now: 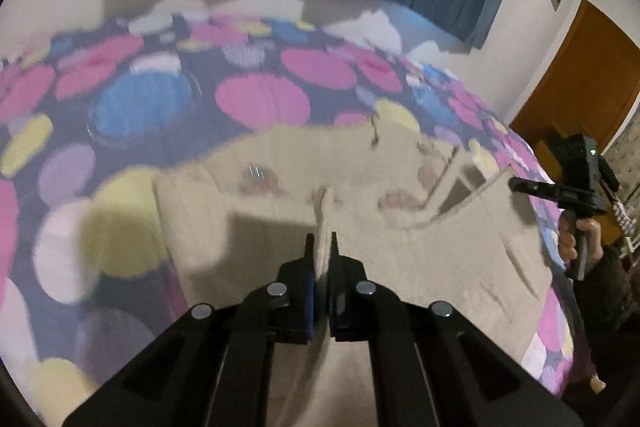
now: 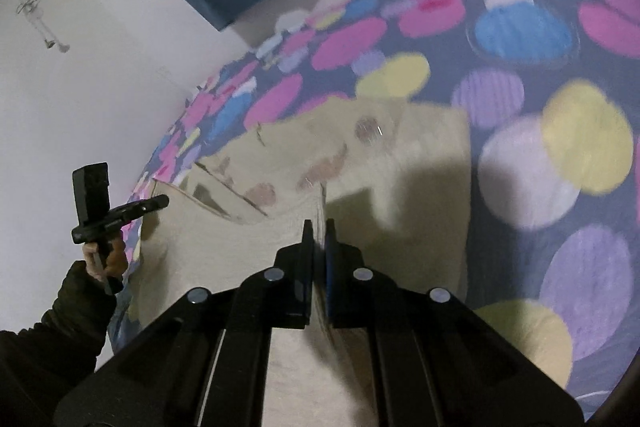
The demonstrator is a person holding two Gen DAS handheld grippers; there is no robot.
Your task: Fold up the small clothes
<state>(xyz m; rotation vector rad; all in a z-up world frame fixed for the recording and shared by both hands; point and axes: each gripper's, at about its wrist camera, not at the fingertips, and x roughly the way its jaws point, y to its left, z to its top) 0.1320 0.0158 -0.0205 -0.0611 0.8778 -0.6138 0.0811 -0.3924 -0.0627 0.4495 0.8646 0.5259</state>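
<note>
- Left claw [image 1: 321, 241]: pressed together, pinching a ridge of the beige garment [image 1: 360, 267].
- Right claw [image 2: 319, 229]: likewise pinching the cloth edge between its pads.
- Garment lies spread on the spotted bedspread [image 1: 260, 99], ahead of and beneath both claws.
- Progress, judged: early; edges gripped, no completed fold visible. Folding over and flattening remain.
</note>
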